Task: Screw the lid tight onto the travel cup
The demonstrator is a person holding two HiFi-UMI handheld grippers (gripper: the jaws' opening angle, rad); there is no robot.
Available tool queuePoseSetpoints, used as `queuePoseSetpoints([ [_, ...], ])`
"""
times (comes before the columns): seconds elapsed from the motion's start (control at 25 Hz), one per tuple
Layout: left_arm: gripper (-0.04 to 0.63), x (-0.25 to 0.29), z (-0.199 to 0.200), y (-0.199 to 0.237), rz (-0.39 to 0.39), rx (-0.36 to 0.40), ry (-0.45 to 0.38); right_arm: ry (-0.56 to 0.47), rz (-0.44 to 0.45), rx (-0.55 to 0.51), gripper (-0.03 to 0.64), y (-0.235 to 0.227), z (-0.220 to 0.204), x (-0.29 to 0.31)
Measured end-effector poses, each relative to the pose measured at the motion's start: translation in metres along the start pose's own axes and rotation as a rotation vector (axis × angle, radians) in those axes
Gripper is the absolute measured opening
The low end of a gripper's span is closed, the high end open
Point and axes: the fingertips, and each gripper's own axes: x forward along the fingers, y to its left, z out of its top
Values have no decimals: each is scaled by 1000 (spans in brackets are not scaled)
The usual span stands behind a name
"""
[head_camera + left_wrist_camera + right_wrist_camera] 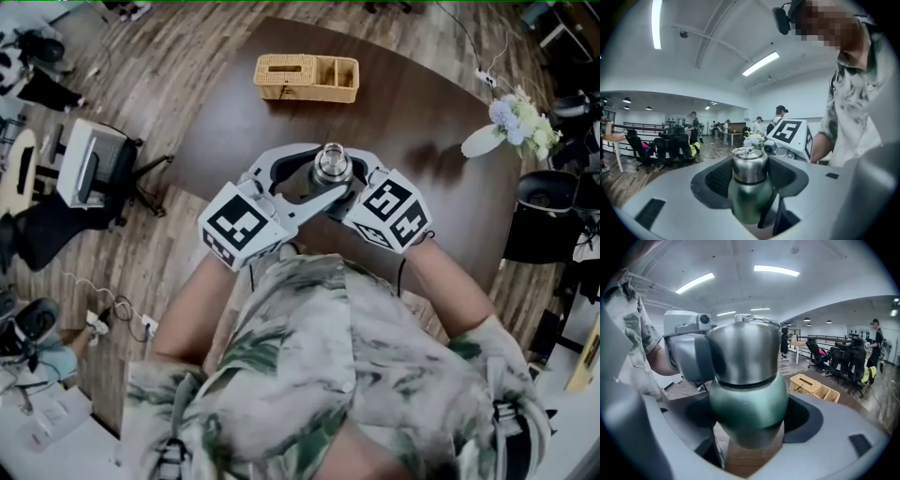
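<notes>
Jaws first: right gripper (750,420) clamped round green body of travel cup (747,399), seated deep; left gripper (750,161) spread wide, tips seemingly pressed on silver lid (749,168). Upright over near part of table (403,94). Risks cross-threading from a tilted lid, slipping on smooth steel, spinning whole cup under a slack right clamp.

There is one travel cup (749,201) with one lid (749,166). There are two grippers: one left gripper (749,180) and one right gripper (747,420). One table (412,103) fills the middle. One basket (281,92) sits at the top middle. One bunch of flowers (520,117) is at the right edge.
</notes>
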Motion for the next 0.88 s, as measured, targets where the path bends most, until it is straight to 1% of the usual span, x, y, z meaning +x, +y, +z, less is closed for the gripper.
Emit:
queuePoseSetpoints([
  [0.08, 249, -2, 2, -2, -49, -2, -1, -3, 16, -5, 399, 4, 1, -1],
  [0.16, 249, -4, 4, -2, -80, -16, 0, -6, 31, -14, 399, 7, 2, -1],
  [0.28, 249, -7, 3, -5, -145, -36, -20, -12, 50, -18, 399, 11, 4, -1],
  [0.32, 249, -8, 3, -5, -155, -42, -28, -14, 55, -17, 398, 12, 4, -1],
  [0.4, 250, -8, 3, -5, -145, -55, -41, -15, 59, -12, 398, 13, 3, -2],
  [0.48, 250, -7, 3, -4, -93, -66, -50, -18, 55, -5, 397, 12, 2, -2],
  [0.68, 273, -7, 4, 6, 137, -64, -52, -17, 20, 19, 399, 3, 3, 2],
  [0.88, 273, 0, 3, 12, 287, -65, -29, -13, 0, 14, 399, 1, 5, 8],
])
